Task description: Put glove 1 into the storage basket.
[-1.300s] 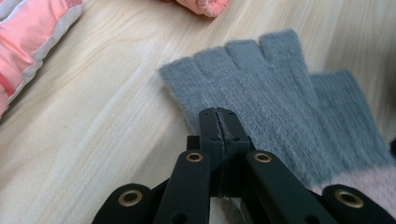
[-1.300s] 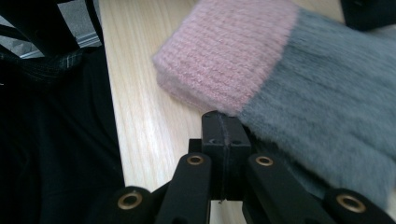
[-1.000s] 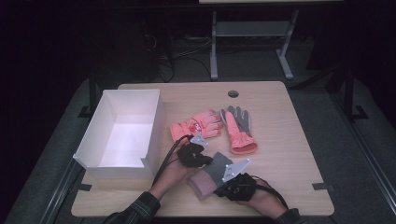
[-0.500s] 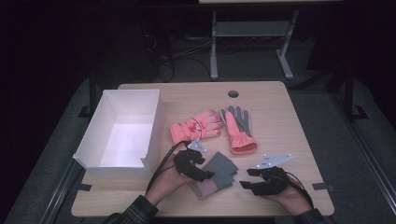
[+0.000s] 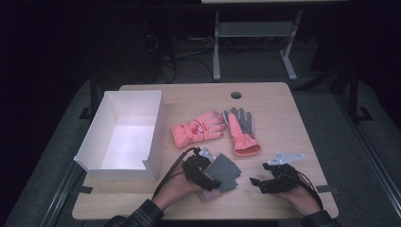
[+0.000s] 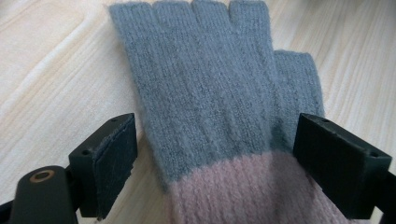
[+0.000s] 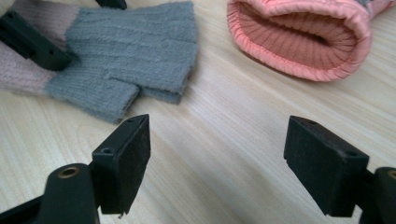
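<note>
On the table (image 5: 283,104), high view: grey-and-pink fingerless glove (image 5: 222,171) lies flat at the near edge, its long axis running diagonally, grey finger end toward the far right, pink cuff toward the person. Left gripper (image 5: 208,176) sits over the cuff end; right gripper (image 5: 257,182) rests on bare wood to the glove's right, apart from it. Two coral gloves (image 5: 198,130) lie beyond both grippers, white box (image 5: 125,135) off to the left.

Left gripper view: jaws have just been opening and stand wide. Glove (image 6: 215,93) lies between the pads (image 6: 114,161), cuff nearest the camera, finger stubs pointing straight away along the jaw line. Neither pad presses the knit; the glove lies loose on the wood.

Right gripper view: jaws have just been opening, wide, with bare table between the pads (image 7: 128,161). Glove (image 7: 135,60) lies ahead and left of the left pad, finger stubs pointing right. Coral glove cuff (image 7: 303,42) lies ahead of the right pad, opening facing the camera.
</note>
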`<state>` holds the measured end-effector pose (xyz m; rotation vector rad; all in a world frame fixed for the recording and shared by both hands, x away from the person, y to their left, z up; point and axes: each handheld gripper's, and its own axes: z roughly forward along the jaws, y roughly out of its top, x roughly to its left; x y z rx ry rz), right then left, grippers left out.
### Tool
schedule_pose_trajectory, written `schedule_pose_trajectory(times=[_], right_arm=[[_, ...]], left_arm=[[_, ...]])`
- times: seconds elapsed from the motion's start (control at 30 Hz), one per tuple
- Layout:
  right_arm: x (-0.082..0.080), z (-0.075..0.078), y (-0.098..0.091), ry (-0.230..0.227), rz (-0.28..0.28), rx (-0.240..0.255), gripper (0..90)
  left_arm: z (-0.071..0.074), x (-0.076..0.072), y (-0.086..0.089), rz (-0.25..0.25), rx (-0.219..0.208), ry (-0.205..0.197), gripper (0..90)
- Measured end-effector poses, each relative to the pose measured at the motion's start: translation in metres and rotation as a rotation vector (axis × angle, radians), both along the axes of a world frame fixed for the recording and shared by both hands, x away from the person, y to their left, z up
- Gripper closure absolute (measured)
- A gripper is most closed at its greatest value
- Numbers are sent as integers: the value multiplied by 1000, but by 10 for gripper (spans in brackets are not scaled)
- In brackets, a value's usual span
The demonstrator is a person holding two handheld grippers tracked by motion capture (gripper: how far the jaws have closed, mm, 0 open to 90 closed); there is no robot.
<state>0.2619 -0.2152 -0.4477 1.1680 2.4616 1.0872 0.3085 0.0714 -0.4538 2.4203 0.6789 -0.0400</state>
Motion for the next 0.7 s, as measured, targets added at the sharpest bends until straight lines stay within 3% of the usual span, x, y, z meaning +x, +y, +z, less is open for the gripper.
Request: schedule_pose_trajectory(times=[0.2,0.37,0.53,0.6,0.7], right_arm=[[1,1,-3,-12,-26,4,193],[1,2,-3,-24,-42,1,188],[2,2,-5,-42,-64,1,166],[2,2,-6,-40,-72,6,153],[3,2,-5,-42,-73,6,147]], left_arm=[[-2,-2,-1,-27,15,0,153],[0,-4,-3,-43,31,-8,250],[2,-5,-5,-73,24,19,414],[3,-5,-6,-84,19,36,537],[3,-4,-6,-96,20,61,585]])
